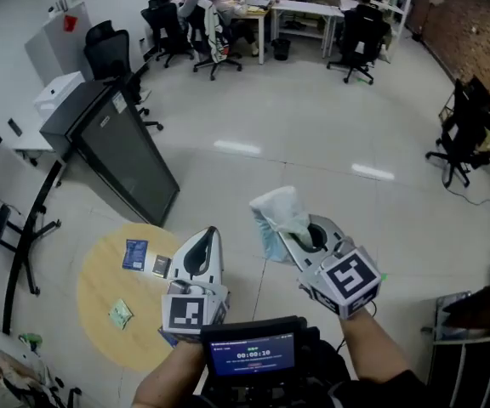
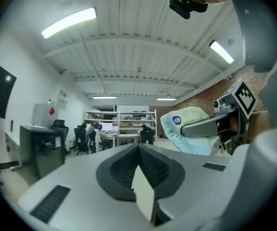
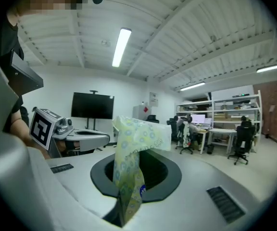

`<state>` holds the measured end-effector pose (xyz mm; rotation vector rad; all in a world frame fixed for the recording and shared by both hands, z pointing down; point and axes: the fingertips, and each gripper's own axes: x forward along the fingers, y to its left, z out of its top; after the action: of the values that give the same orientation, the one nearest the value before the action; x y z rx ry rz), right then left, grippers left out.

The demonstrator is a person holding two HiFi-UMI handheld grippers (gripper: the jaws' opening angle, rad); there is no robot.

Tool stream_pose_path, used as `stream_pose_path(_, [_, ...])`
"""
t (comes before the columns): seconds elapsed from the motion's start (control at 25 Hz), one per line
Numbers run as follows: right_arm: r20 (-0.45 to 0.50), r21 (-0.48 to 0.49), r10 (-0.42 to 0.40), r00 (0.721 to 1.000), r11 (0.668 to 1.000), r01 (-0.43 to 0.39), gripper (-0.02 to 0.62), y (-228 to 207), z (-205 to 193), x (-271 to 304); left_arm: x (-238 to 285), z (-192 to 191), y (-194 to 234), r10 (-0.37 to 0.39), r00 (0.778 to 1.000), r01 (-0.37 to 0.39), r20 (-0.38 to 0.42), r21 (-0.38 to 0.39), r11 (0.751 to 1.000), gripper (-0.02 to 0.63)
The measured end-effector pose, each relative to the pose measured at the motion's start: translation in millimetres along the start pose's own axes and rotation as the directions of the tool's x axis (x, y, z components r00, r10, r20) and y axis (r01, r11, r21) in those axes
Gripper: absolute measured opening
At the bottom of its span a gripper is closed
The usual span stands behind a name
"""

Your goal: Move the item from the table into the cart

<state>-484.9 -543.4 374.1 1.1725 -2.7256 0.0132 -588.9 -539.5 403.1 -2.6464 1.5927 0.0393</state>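
Looking down through the head camera, I saw both grippers held out level over the pale tiled floor (image 1: pixel 313 134), side by side and a little apart. The right gripper (image 1: pixel 289 243) had its fingers clamped on a soft tissue pack (image 1: pixel 275 213), pale green with a pattern of small rings. In the right gripper view the pack stood up from between the closed jaws, its free end flopping over to the right. A round blue logo (image 2: pixel 176 120) on the pack showed in the left gripper view, where the pack and the right gripper sat off to the right. So the pack was in the air, off the table and well to its right.

The left gripper (image 1: pixel 210 235) held nothing. Its own view showed the jaws pressed together with no gap.

The round wooden table (image 1: pixel 100 300) lay at lower left, partly under the left gripper. Three small items remained on it: a blue packet (image 1: pixel 134 254), a dark packet (image 1: pixel 161 266) just beside that, and a green packet (image 1: pixel 120 314) nearer the middle. A black cabinet (image 1: pixel 122 147) stood beyond the table. People sat on office chairs at desks (image 1: pixel 300 8) along the far wall.

A metal frame (image 1: pixel 475 359) showed at the lower right edge; I could not tell whether that was the cart.
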Motion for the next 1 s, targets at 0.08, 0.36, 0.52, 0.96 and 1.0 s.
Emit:
stream_pose_path(0.08, [0.001,0.002,-0.098,0.995,0.995,0.098,0.006,-79,-12,-89,61,18,-100,-0.084,0.996,0.084,-0.017,0.001,0.996,0.002])
stream_pose_path(0.36, [0.008,-0.022,-0.389,0.921,0.921,0.389,0.006,-281,-45,-348,227,25,-397,-0.356,0.934,0.356,-0.022,-0.024,0.934,0.002])
stream_pose_path(0.52, [0.007,-0.011,-0.548,0.837,0.837,0.548,0.006,-365,-77,-484,282,26,-563,-0.528,0.849,0.527,-0.002,-0.024,0.849,0.002])
stream_pose_path(0.96, [-0.044,0.068,-0.845,0.533,0.53,0.846,0.006,-449,-101,-621,351,48,-724,-0.829,0.557,0.83,0.046,0.004,0.558,0.002])
stream_pose_path(1.0, [-0.047,0.072,-0.863,0.504,0.5,0.863,0.005,-457,-101,-628,358,51,-734,-0.85,0.523,0.851,0.059,0.011,0.524,0.002])
